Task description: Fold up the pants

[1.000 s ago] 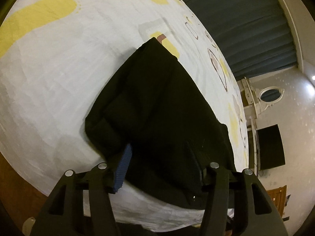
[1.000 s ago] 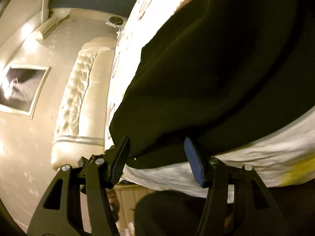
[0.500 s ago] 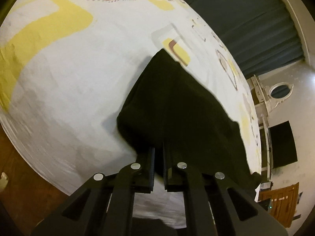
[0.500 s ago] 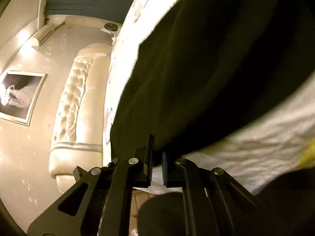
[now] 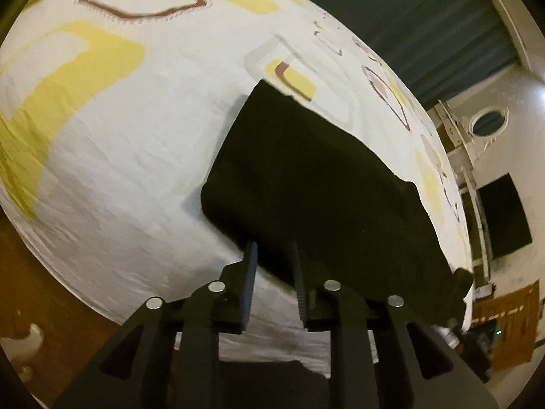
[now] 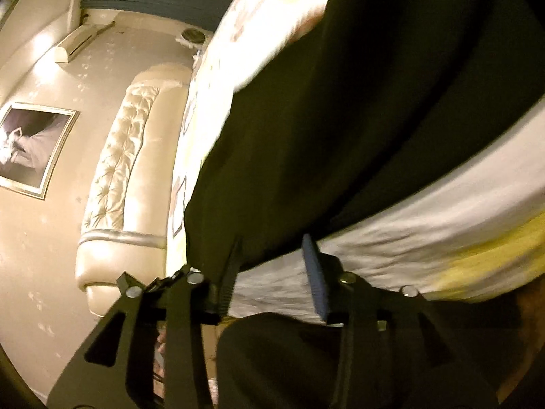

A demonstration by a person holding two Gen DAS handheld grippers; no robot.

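Observation:
The black pants lie folded flat on the bed's white sheet with yellow and brown shapes. My left gripper is partly open at the pants' near edge, with the fabric edge just beyond its tips and nothing gripped. In the right wrist view the pants fill the upper right. My right gripper is open at their near edge, its fingers apart and not holding the cloth.
The bed's near edge curves below the pants, with a wooden floor beyond it. Dark curtains and a dark screen stand past the bed. A cream tufted headboard and a framed picture show in the right wrist view.
Both grippers were open, shut on the pants' near edge half a second ago, and have now opened again and let go. The pants lie flatter on the bed.

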